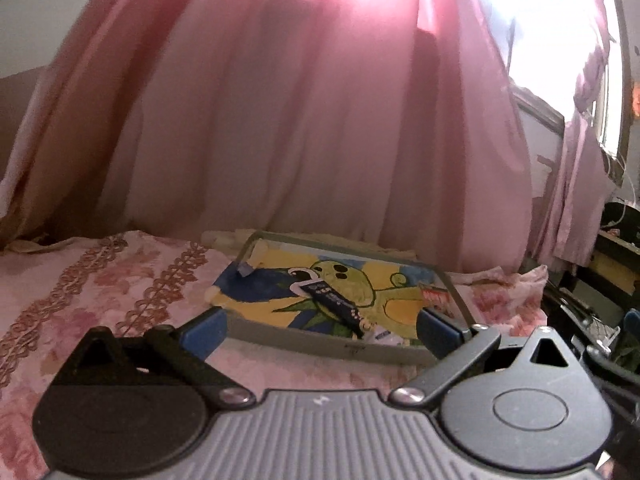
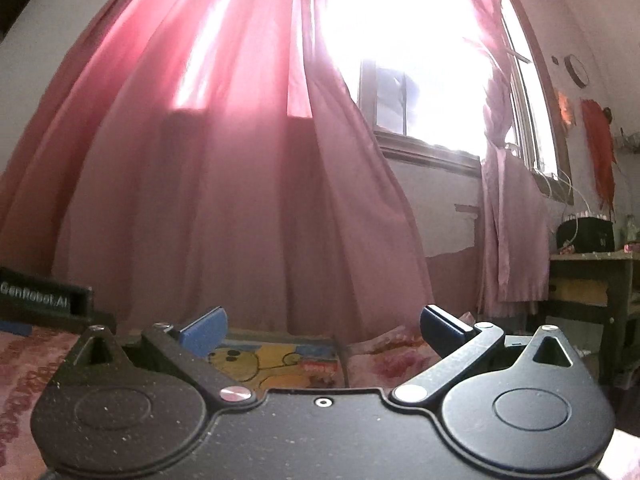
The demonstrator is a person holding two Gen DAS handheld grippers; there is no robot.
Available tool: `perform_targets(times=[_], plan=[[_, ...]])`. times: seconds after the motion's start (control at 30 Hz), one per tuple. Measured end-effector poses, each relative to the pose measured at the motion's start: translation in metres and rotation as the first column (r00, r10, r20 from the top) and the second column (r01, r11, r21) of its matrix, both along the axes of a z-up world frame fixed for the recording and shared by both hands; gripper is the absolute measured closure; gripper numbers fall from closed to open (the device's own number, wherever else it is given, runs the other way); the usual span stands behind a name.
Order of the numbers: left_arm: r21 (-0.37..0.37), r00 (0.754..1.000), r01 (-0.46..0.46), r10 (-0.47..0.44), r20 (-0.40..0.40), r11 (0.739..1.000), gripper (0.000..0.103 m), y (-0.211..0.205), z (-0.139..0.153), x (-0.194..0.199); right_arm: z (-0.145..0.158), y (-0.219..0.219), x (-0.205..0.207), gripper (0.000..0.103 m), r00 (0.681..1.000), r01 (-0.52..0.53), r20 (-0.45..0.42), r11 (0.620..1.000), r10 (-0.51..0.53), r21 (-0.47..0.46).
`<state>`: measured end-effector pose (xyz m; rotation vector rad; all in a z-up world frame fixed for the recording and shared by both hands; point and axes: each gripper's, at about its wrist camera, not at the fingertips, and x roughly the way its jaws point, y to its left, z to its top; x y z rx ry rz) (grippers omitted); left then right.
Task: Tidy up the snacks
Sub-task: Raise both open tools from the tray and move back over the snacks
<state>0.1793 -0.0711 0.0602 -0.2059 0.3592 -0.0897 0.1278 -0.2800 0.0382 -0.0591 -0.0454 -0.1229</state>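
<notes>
Your left tongs [image 1: 322, 330] sit low over the bed [image 1: 120, 280], level and pointing toward the pink curtain [image 1: 300, 140], with the blue fingers [image 1: 204, 330] spread wide apart and nothing between them. Just ahead lies a shallow grey tray [image 1: 304, 340] with a yellow-and-blue cartoon picture on its floor. A dark snack packet [image 1: 334, 304] lies slanted in the middle of the tray, and a red-printed packet [image 1: 436, 294] rests in its far right corner.

Your right tongs [image 2: 324, 334] are also held level and low, fingers apart and empty, with the tray [image 2: 340, 356] close under them. Beyond the curtain [image 2: 240, 180] the bright window [image 2: 420, 80] washes out detail. A dark shelf unit [image 2: 592, 280] stands at the right.
</notes>
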Motion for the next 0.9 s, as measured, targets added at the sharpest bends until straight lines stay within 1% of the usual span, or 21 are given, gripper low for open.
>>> perform_targets(times=[0.13, 0.33, 0.47, 0.63, 0.8, 0.9], plan=[[0.006, 1.0, -0.003, 0.003, 0.01, 1.0, 0.0, 0.005, -0.006, -0.029, -0.004, 0.005, -0.027, 0.001, 1.0, -0.02, -0.015, 1.0, 0.02, -0.005], [0.052, 1.0, 0.001, -0.001, -0.001, 0.999, 0.0, 0.014, -0.017, -0.069, -0.013, 0.011, -0.067, 0.001, 0.998, -0.041, -0.038, 0.999, 0.041, -0.014], [0.083, 1.0, -0.008, 0.009, -0.021, 0.997, 0.0, 0.023, -0.027, -0.093, -0.017, 0.012, -0.089, 0.001, 0.997, -0.044, -0.071, 0.999, 0.043, -0.009], [0.111, 0.996, -0.012, 0.022, -0.089, 0.994, 0.0, 0.034, -0.043, -0.116, -0.022, 0.012, -0.105, 0.001, 0.986, -0.062, -0.152, 0.998, 0.063, 0.012], [0.117, 0.984, -0.019, 0.039, -0.171, 0.993, 0.0, 0.044, -0.055, -0.13, -0.029, 0.017, -0.114, 0.001, 0.966, -0.094, -0.241, 0.995, 0.097, 0.025], [0.119, 0.979, -0.027, 0.05, -0.2, 0.992, 0.0, 0.046, -0.06, -0.136, -0.035, 0.023, -0.113, 0.001, 0.95, -0.111, -0.293, 0.994, 0.111, 0.016]])
